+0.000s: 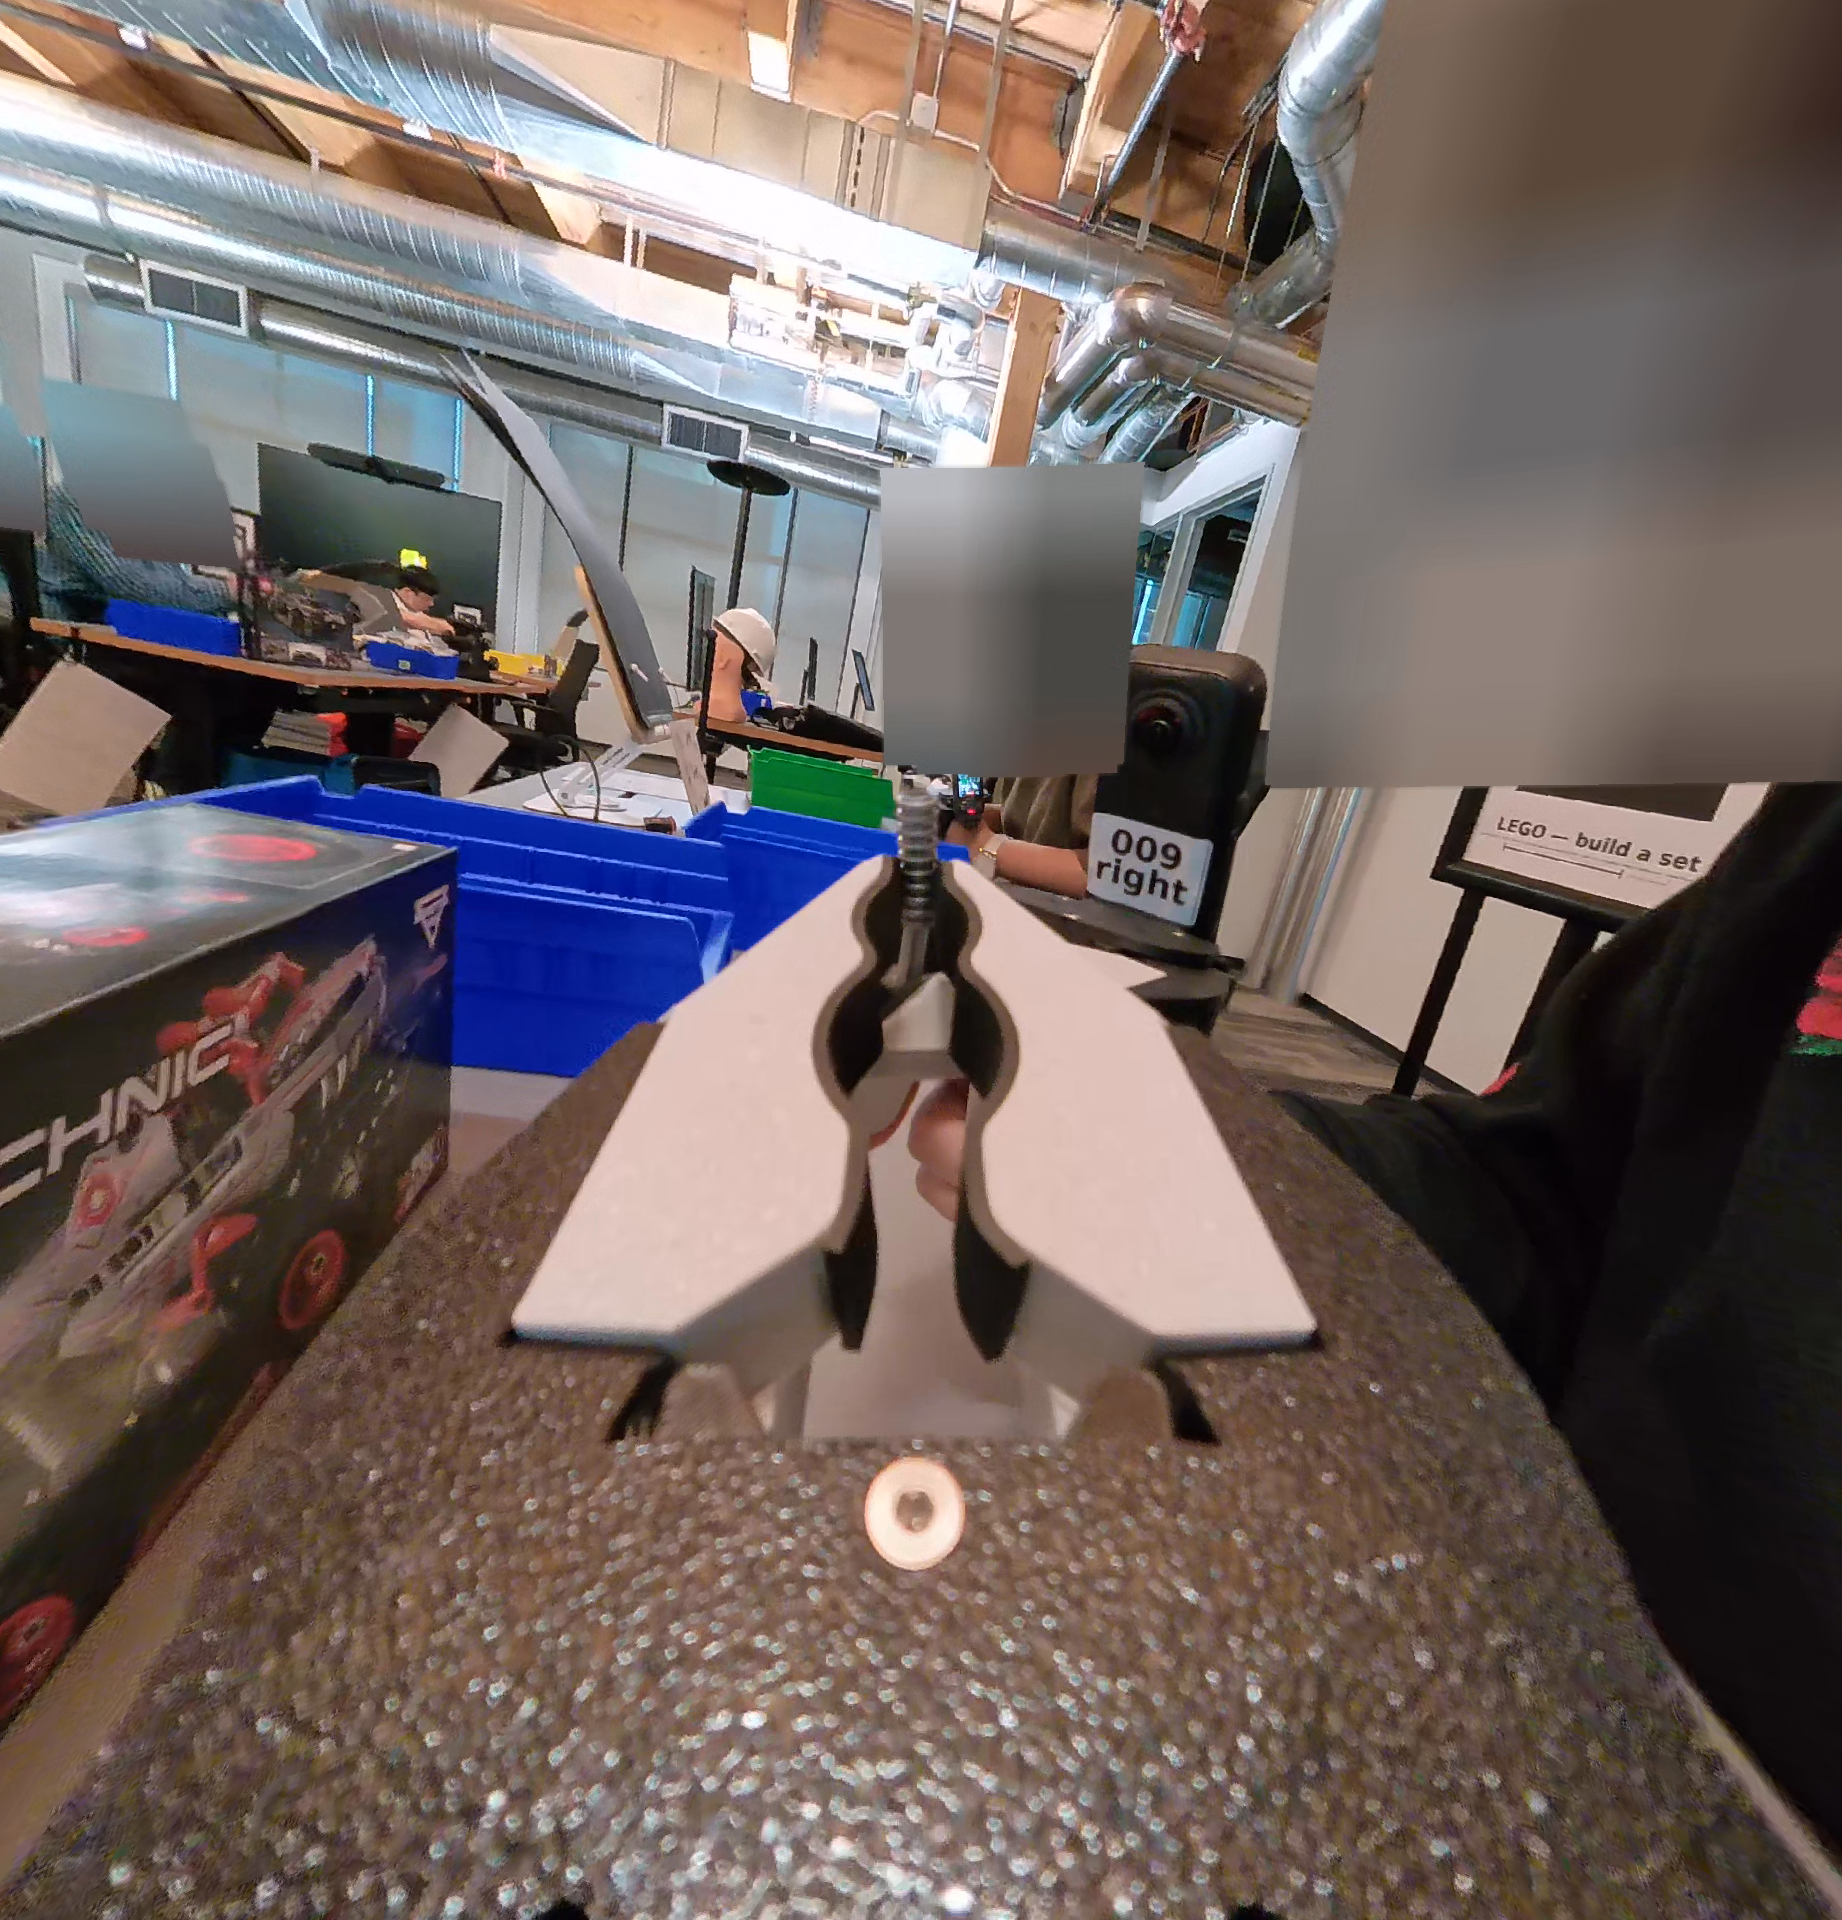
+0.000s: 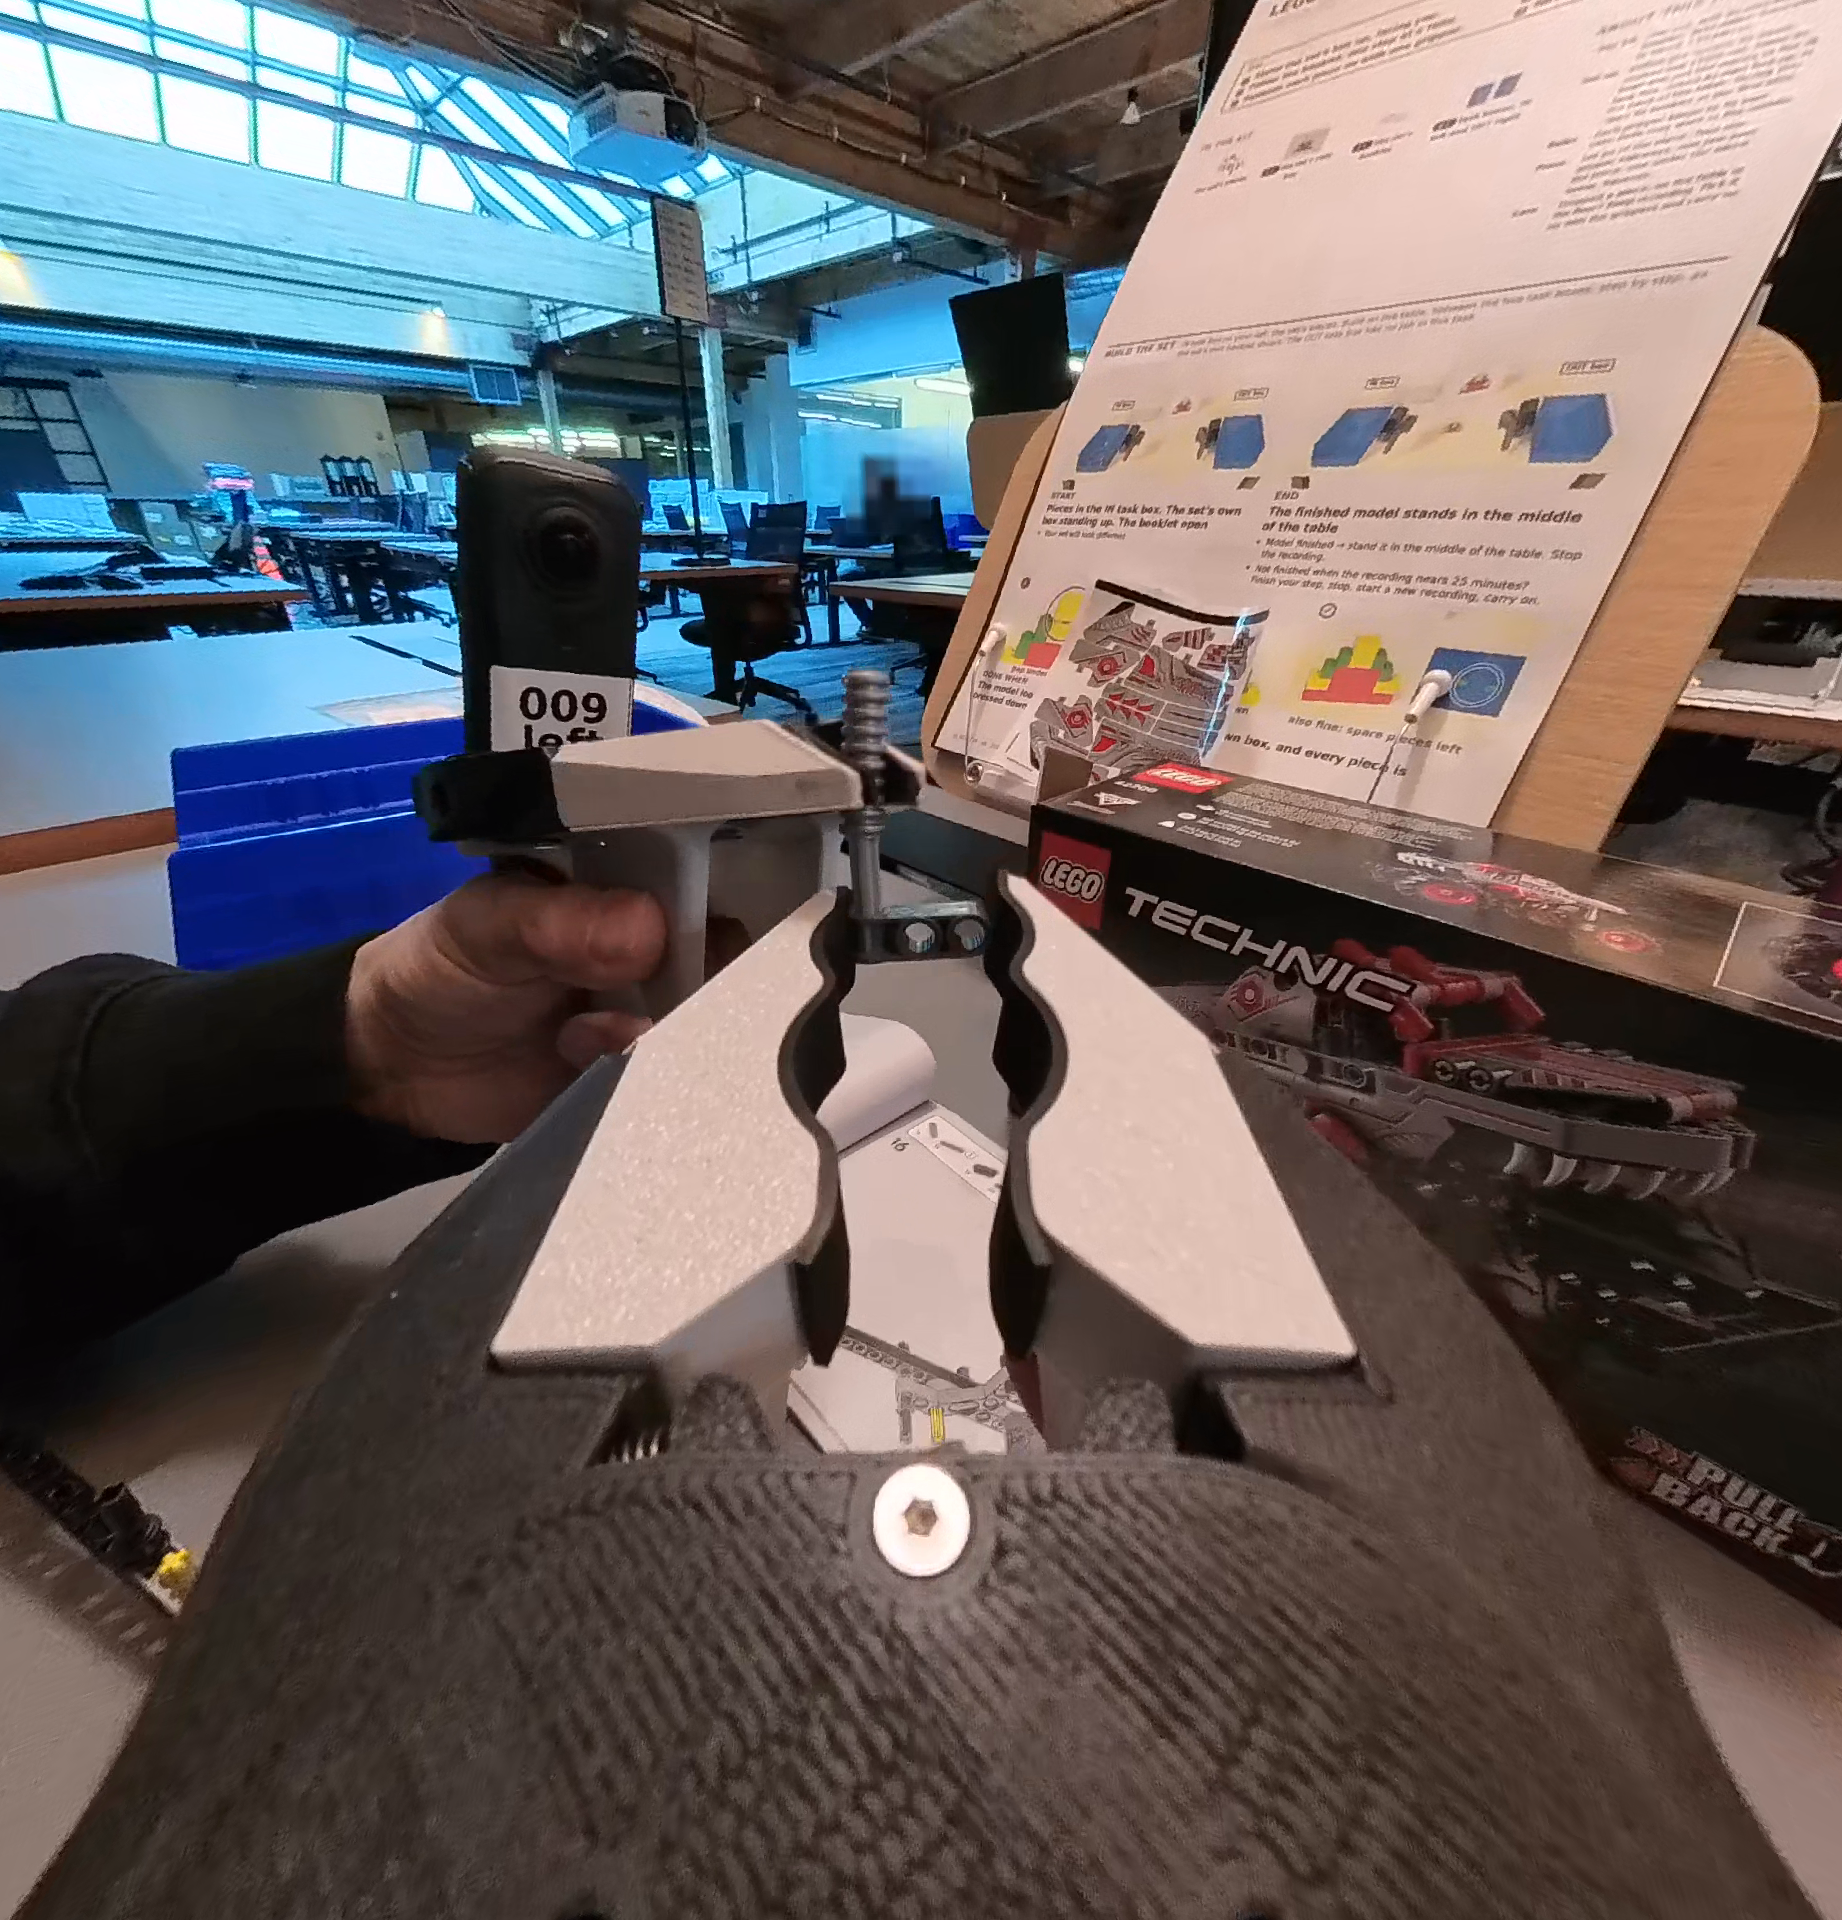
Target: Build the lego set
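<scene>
My R gripper [image 2: 917,925]: jaws apart, small dark lego connector [image 2: 922,938] sitting between the tips, contact unclear. That piece hangs on a grey ridged axle [image 2: 863,790], clamped by my L gripper [image 1: 915,883]; axle's lower end hidden. Booklet [image 2: 922,1247] mostly covered below. Lego box [image 2: 1468,1060] right of connector, cut off.

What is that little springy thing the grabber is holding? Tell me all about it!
It is a grey shock absorber, a small plastic-looking toy part: a coiled spring around a thin silvery rod, with a dark beam with round holes at the bottom. It stands upright, lifted above the table. The left gripper is shut on it, pinching its rod. The right gripper is open, its tips either side of the beam.
</scene>
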Tool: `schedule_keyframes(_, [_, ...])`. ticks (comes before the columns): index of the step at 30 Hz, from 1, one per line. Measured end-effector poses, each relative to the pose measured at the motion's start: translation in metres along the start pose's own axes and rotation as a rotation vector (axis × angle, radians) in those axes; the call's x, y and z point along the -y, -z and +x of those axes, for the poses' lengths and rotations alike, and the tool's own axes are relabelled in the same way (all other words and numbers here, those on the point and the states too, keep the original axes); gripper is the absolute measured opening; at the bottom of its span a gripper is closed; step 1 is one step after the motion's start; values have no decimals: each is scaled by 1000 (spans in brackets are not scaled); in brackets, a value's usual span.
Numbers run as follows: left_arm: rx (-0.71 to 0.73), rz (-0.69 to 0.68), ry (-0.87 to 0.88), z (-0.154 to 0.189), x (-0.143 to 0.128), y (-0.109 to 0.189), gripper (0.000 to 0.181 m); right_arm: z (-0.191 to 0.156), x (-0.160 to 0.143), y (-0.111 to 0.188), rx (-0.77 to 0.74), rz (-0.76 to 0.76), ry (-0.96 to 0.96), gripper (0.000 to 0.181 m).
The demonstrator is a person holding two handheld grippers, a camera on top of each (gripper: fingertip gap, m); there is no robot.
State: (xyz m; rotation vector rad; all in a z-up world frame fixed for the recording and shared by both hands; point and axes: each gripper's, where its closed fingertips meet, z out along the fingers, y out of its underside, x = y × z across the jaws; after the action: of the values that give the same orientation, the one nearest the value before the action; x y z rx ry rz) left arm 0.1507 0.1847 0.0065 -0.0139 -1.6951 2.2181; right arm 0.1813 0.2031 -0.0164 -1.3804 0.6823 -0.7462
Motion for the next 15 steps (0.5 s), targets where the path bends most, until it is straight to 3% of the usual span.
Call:
schedule_keyframes(6, [-14,-43,1,0,-3,3,4,-3,-4,-1,34,-19,-47,24])
schedule_keyframes(15, [-28,18,27,-1,-3,2,4,-9,-4,-3,114,20,-235,23])
